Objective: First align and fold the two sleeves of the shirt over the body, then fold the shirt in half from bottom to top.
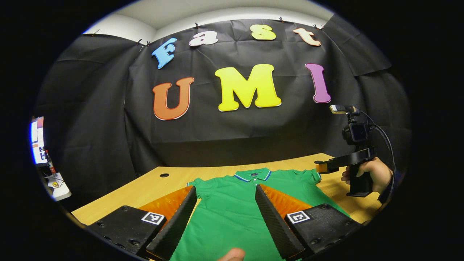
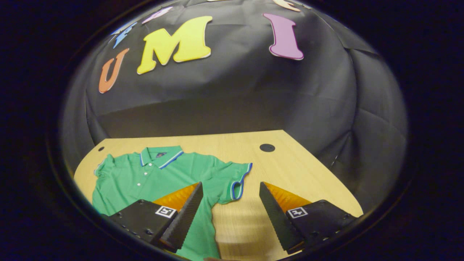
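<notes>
Shirt [image 1: 232,203] flat on table [image 2: 290,163], sleeves unfolded. Left gripper [image 1: 225,221] and right gripper [image 2: 230,217] both wide, empty. Risk: pinching one layer, likely skewing the sleeve [image 2: 237,179] fold.

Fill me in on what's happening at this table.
A person holds a gripper in each hand over a green polo shirt lying flat on the wooden table, collar toward the wall. Both sleeves are spread out, nothing folded yet. The left gripper hangs open over the shirt's body; the right gripper is open beside the blue-trimmed sleeve.
</notes>
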The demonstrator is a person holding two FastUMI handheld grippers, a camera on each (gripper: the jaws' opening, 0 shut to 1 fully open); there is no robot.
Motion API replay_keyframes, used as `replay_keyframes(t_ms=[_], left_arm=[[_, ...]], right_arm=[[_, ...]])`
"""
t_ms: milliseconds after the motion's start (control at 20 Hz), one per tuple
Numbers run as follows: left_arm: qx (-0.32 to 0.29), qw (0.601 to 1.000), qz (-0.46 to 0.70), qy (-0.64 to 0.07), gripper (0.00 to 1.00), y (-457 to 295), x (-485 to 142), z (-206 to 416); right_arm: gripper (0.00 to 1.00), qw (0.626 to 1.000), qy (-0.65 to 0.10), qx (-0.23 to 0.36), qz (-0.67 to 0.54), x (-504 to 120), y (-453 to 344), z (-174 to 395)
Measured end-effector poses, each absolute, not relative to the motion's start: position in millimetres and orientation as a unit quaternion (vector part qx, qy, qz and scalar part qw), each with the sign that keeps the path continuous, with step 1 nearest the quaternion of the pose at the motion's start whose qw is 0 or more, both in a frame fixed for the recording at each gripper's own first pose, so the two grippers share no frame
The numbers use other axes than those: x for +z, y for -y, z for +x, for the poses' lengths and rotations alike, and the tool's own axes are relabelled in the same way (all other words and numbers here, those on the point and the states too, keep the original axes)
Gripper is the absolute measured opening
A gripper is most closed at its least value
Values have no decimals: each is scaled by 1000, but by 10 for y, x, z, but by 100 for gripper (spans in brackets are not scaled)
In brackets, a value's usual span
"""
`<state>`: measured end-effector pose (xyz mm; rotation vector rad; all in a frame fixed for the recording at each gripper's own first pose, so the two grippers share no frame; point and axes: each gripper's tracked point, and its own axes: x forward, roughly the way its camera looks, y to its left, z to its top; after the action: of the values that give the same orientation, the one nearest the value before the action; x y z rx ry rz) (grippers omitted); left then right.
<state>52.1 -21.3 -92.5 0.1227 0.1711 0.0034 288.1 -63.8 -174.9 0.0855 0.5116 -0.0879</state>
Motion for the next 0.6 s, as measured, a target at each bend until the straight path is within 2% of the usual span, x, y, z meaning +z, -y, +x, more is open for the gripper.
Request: replay_keyframes(t_ms=[200,250,300,350,400,500,550,600], left_arm=[[5,993,53,-109,100,177,-1066,590],[4,993,54,-109,100,175,-1075,600],[6,992,55,-109,100,170,-1088,603],[7,992,56,-109,100,160,-1092,610],[6,992,55,-109,100,160,-1100,613],[6,992,54,-113,100,157,-1130,627],[7,992,54,-114,100,155,-1136,621],[7,992,54,-114,100,152,-1130,622]], right_arm=[[94,949,-303,-53,70,-2063,623,3175],[88,946,-312,-55,72,-2125,610,3222],[80,943,-319,-60,72,-2170,626,3271],[66,942,-323,-60,74,-2202,615,3313],[63,939,-331,-58,77,-2213,593,3322],[45,936,-337,-56,86,-2234,585,3375],[25,936,-337,-52,86,-2205,570,3377],[21,935,-341,-53,81,-2210,574,3371]])
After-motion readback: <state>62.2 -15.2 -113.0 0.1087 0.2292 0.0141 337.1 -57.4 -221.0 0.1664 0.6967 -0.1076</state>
